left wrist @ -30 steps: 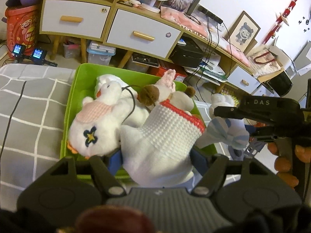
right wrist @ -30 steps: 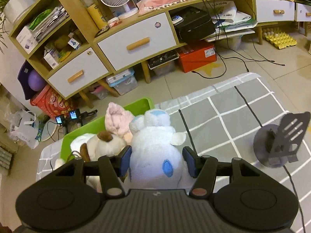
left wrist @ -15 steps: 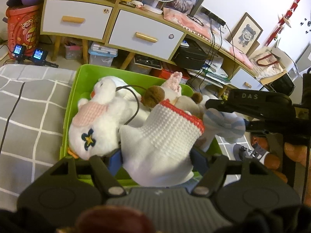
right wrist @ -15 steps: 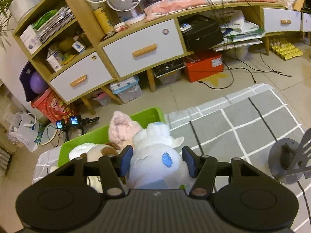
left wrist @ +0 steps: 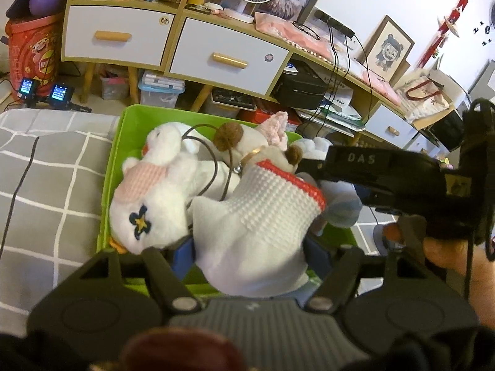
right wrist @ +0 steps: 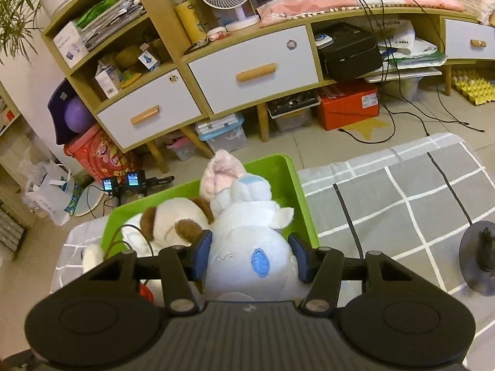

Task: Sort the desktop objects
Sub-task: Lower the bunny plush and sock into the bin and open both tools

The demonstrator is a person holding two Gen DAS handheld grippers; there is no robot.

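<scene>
The left hand-held gripper (left wrist: pixel 249 249) is clamped on a white knitted plush toy with a red trim band (left wrist: pixel 256 219); its blue pads press both flanks of the toy. The toy sits over the near edge of the green plastic bin (left wrist: pixel 116 167).

The right hand-held gripper (right wrist: pixel 251 255) is closed on a white plush toy with a blue cheek patch (right wrist: pixel 247 247), with one blue pad against each side of it. This toy is positioned over the right portion of the bin (right wrist: pixel 304 213), just beside the bin's right wall. In the left wrist view, the right hand-held gripper (left wrist: pixel 386 173) appears as a black body reaching in from the right, with fingers of the person's hand (left wrist: pixel 445 250) visible beneath it.

Bin contents:
- a white plush duck with a pink scarf and a dark blue flower mark (left wrist: pixel 148 198), lying along the left side;
- a brown-and-white plush dog (right wrist: pixel 173 222), in the middle;
- a pink plush toy (right wrist: pixel 222 167), at the far end.

The bin rests on a grey checked cloth (right wrist: pixel 402 191) that covers the desk. A dark round stand (right wrist: pixel 478 262) sits on the cloth, well apart from the bin, to the right.
</scene>
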